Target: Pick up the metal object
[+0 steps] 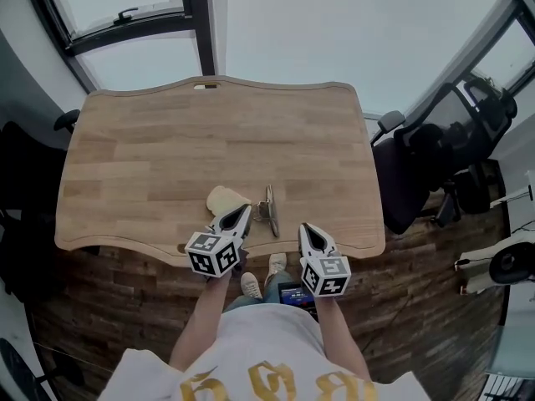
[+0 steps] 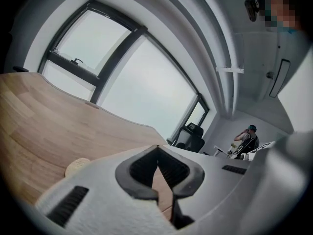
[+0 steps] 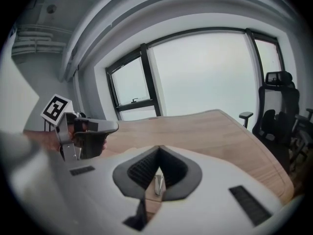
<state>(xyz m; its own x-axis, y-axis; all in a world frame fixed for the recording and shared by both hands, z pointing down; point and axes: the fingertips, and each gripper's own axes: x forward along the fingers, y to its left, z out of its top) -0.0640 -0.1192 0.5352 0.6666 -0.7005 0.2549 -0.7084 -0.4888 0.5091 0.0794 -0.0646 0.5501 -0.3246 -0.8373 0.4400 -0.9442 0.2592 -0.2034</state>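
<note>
Left claw point(image 2: 157, 147): closed, black-padded tips touching, nothing gripped. Shows only bare wood through the slot below the tips. Right claw point(image 3: 159, 149): likewise closed tip to tip, empty. Sits beside the left claw and slightly nearer the person, both over the near edge of the table.

Ahead of both claws, beyond the far table edge: large window point(image 1: 334, 23), dark frames, pale sky behind.

Under and ahead of both claws: wooden table point(image 1: 167, 149), light plank top, wavy outline.

Behind and below both claws: dark wood floor point(image 1: 109, 299).

Right of the right claw: black office chair point(image 1: 418, 161). Stands off the table's right end, well apart from the claw.

Just ahead and to the left of the left claw's tips: pale round disc point(image 1: 222, 196). Lies flat on the table. Contact with the claw not determinable.

Between the two claws and a little ahead: metal object point(image 1: 269, 210), slim and shiny. Lies flat on the table, long side pointing away from the person. Rests just right of the left claw's tips and near the right claw's tips, on their left side, gripped by neither. Appears through the slot under the right claw's tips in the right gripper view, beyond the pads rather than between them.
</note>
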